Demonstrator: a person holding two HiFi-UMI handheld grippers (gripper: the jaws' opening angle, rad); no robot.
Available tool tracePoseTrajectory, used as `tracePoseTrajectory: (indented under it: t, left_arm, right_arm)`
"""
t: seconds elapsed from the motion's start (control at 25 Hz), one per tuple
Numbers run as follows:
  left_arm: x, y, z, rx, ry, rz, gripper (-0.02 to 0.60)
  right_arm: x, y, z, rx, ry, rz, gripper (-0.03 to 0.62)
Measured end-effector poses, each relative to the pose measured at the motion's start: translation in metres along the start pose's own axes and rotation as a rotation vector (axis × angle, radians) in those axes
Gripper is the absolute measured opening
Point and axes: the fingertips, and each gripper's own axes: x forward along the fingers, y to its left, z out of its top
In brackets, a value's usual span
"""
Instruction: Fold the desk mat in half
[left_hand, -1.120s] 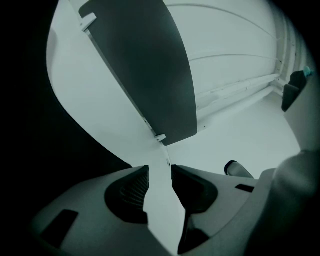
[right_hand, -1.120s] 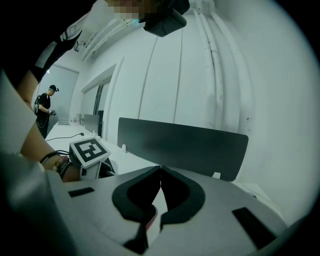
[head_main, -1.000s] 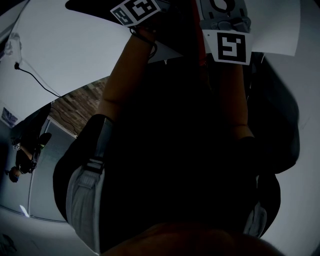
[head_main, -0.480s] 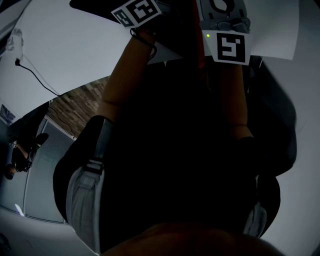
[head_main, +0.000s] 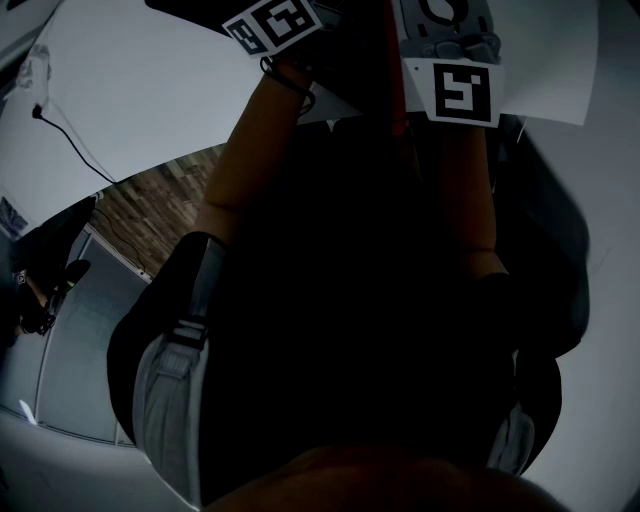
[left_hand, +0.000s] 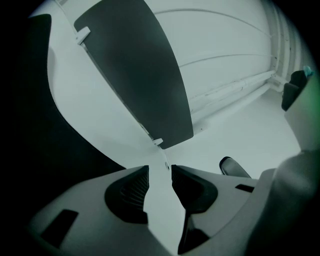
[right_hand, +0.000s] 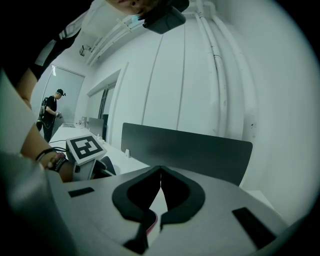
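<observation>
Our dark torso (head_main: 350, 330) blocks most of the head view, so the white desk mat (head_main: 545, 60) shows only at the top edge, cut off.

A dark divider panel (right_hand: 190, 147) stands across the white desk (head_main: 120, 90). A cable (head_main: 70, 150) trails at upper left, and another person (right_hand: 50, 112) stands at far left. The right gripper (right_hand: 160, 172) is clenched on the desk mat, which sits edge-on between its tips with red along 1 edge. The left gripper (left_hand: 160, 172) is released, and a pale surface fills its gap; we cannot tell whether that is mat or desk.
</observation>
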Motion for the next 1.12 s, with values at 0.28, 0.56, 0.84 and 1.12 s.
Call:
tracePoseTrajectory:
  t: [0.28,0.56,0.84,1.12]
  left_arm:
    - [-0.009,-0.009,0.009,0.036,-0.046,0.013,0.147]
    - [-0.018,-0.017,0.016,0.101,-0.101,0.020,0.146]
    - [-0.056,-0.070,0.004,0.190,-0.095,-0.018,0.146]
    - [-0.102,-0.105,0.015,0.357,-0.098,-0.060,0.146]
  right_arm:
    - [-0.006,0.002,0.009,-0.012,-0.030,0.027,0.029]
    - [-0.008,0.007,0.014,-0.047,-0.079,0.068,0.029]
    - [-0.049,0.009,0.045,-0.069,-0.087,0.022,0.029]
    - [-0.076,0.028,0.077,-0.072,-0.072,-0.047,0.029]
